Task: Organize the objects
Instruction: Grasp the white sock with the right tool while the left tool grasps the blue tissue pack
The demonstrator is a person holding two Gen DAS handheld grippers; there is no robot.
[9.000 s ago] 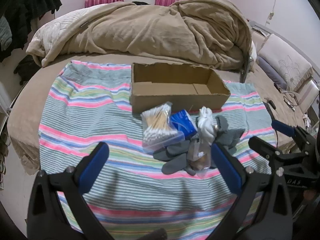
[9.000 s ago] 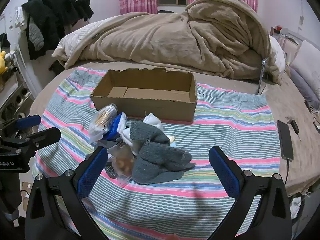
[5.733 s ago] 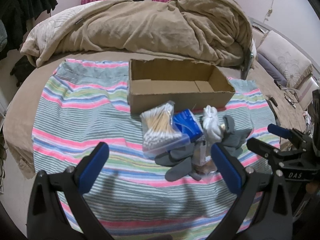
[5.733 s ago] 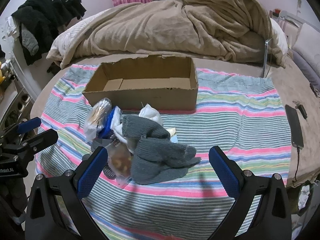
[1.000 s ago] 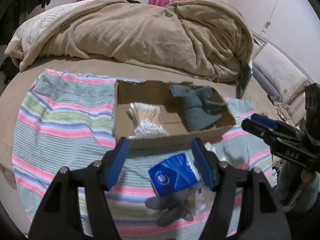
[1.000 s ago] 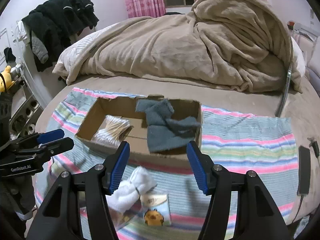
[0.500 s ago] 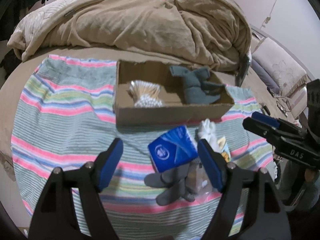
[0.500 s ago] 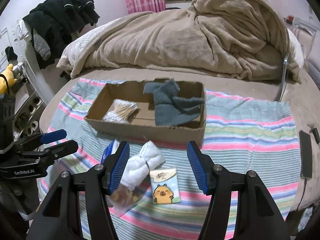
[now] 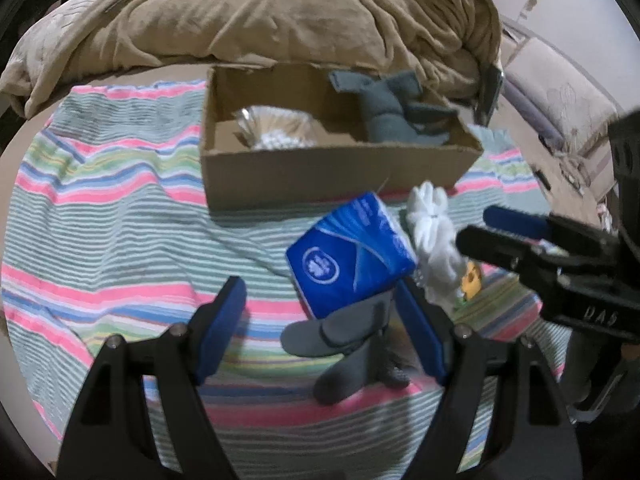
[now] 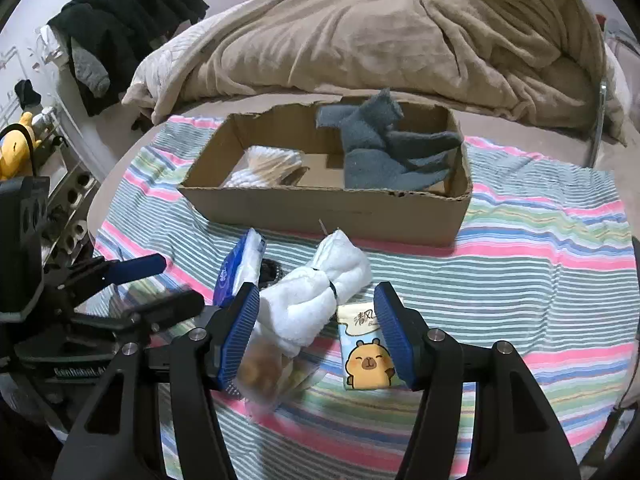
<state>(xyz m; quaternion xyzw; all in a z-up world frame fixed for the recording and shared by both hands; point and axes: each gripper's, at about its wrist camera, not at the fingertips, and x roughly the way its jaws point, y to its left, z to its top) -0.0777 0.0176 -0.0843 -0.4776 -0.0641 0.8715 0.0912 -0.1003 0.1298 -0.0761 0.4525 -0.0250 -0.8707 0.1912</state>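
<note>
An open brown cardboard box (image 10: 328, 204), sitting on a striped multicolour cloth (image 10: 540, 264), is holding grey knitted socks (image 10: 384, 148) and a clear bag of cotton swabs (image 10: 264, 168). The left gripper (image 9: 320, 320), its jaws having just been widening, is standing open around a blue tissue packet (image 9: 348, 256) without pressing it. The right gripper (image 10: 316, 324) is standing open astride a rolled white sock bundle (image 10: 316, 300), beside a small cartoon-printed tissue pack (image 10: 366, 356).

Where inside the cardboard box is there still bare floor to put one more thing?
The brown cardboard box shows bare floor in the middle, between the bag of cotton swabs on its left and the grey knitted socks filling its right end.
</note>
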